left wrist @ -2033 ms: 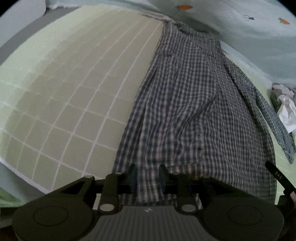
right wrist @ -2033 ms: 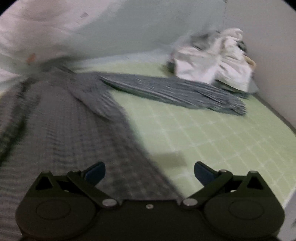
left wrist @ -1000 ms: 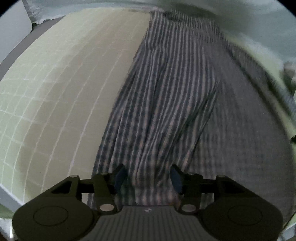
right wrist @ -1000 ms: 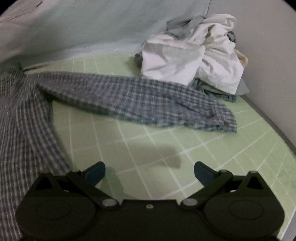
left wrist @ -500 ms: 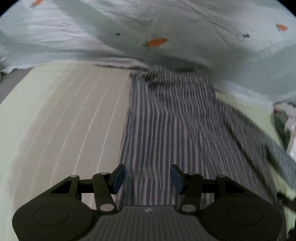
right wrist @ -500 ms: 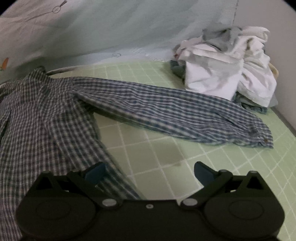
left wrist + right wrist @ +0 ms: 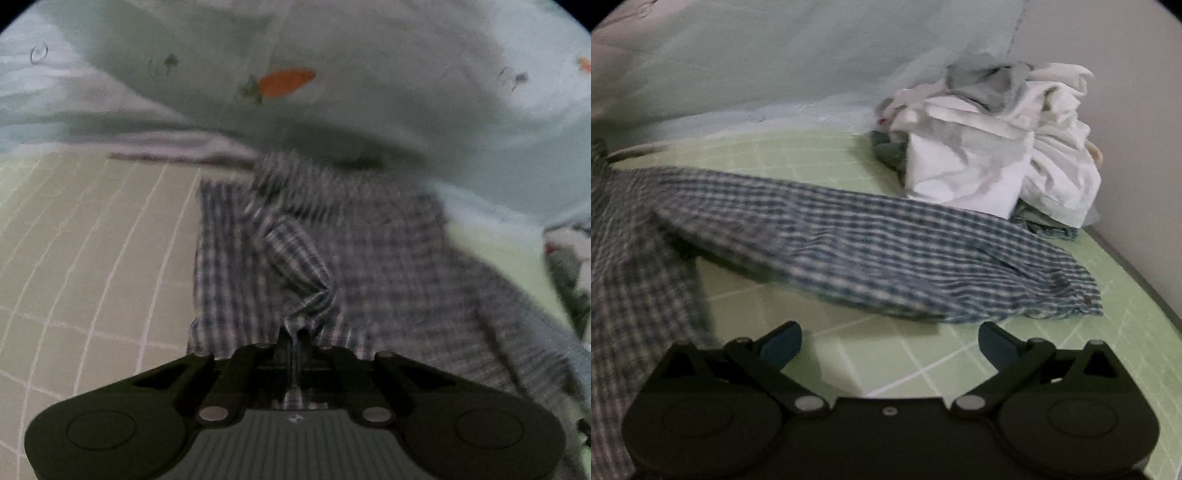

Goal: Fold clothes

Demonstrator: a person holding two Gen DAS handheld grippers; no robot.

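since a second ago the left gripper (image 7: 294, 338) has travelled up the checked shirt (image 7: 369, 258) to its collar end, and its jaws are closing, pinching a bunched fold of the cloth. a pale quilt with carrot prints (image 7: 288, 83) humps just behind the collar. the shirt lies flat on the green gridded mat (image 7: 916, 365), one sleeve (image 7: 886, 254) stretched toward a heap of white laundry (image 7: 997, 155) by the wall. the right gripper (image 7: 890, 341) hovers just short of that sleeve, jaws wide apart and empty.
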